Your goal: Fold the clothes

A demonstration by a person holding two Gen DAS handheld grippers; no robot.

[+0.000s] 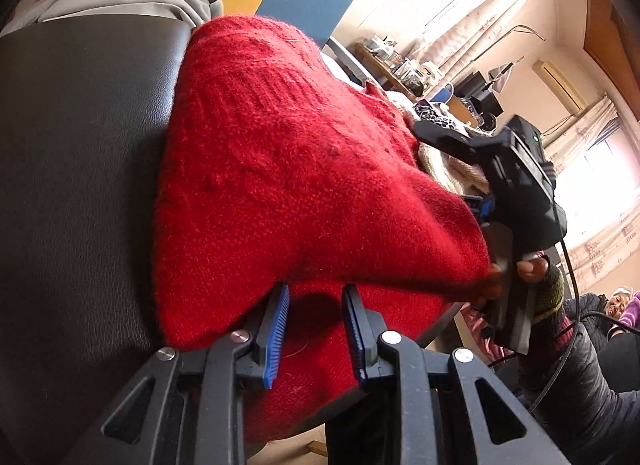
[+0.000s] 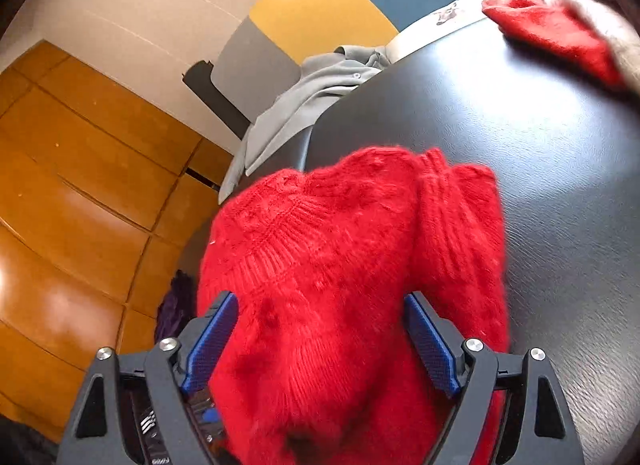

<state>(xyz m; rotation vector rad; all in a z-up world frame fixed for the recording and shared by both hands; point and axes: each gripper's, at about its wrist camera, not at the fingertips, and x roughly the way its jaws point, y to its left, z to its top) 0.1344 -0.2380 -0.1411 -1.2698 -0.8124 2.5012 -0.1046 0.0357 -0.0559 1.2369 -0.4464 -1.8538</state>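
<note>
Nearest the left wrist lens, the left hand-held gripper has its 2 blue-padded fingers set a narrow gap apart, with a lower layer of the red sweater between them. Whether the pads actually pinch the knit cannot be told; a folded upper edge of the sweater overhangs the fingertips.

In the right wrist view, the right hand-held gripper is spread wide, and a thick bunch of the same fuzzy red knit fills the space between its blue pads, bulging up toward 12 o'clock. In the left wrist view this tool appears at 3 o'clock, tilted steeply, with a hand in a dark striped fingerless glove wrapped around its grip at the sweater's edge.

The sweater lies in a heap on the dark leather-like surface, its ribbed band showing, with 1 part hanging over the surface's near edge. Another red piece lies at 1 o'clock in the right wrist view. A grey garment drapes over the surface's far edge at 11 o'clock.
</note>
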